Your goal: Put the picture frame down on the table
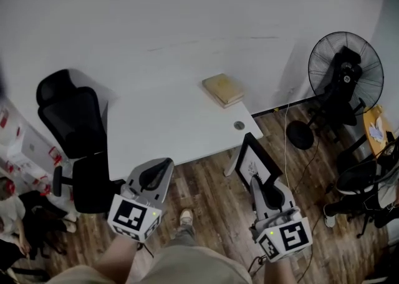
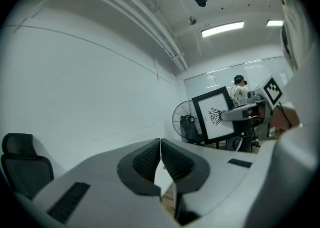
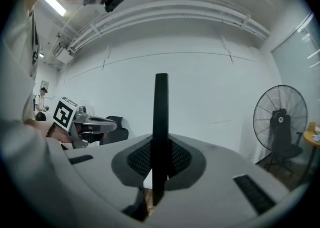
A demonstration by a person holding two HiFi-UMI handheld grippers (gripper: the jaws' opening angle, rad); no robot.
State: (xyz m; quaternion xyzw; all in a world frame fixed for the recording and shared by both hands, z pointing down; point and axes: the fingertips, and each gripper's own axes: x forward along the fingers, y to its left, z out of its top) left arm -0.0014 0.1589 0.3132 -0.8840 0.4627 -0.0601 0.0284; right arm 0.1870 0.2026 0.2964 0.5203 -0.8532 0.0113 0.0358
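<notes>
Nearest the lens, two marker cubes are seen, each printed with a black-and-white square pattern, one on each claw. The left claw is held low over the wooden floor, in front of the worktop's near edge; its jaws are pressed together with nothing between them. The right claw is clamped on the lower edge of the picture frame.

The frame is carried upright above the floor, just off the near right corner of the worktop and not touching it. In the left gripper view a black line drawing on white paper is shown inside the frame's black border. In the right gripper view the frame is met edge-on as a thin dark bar rising from the right claw.

The white worktop is set against a white wall. A tan book is laid near its far right edge, a round cable grommet is set by the right corner, and the rest is left bare.

A black office chair is parked at the left end and a black pedestal fan is stood well to the right.
</notes>
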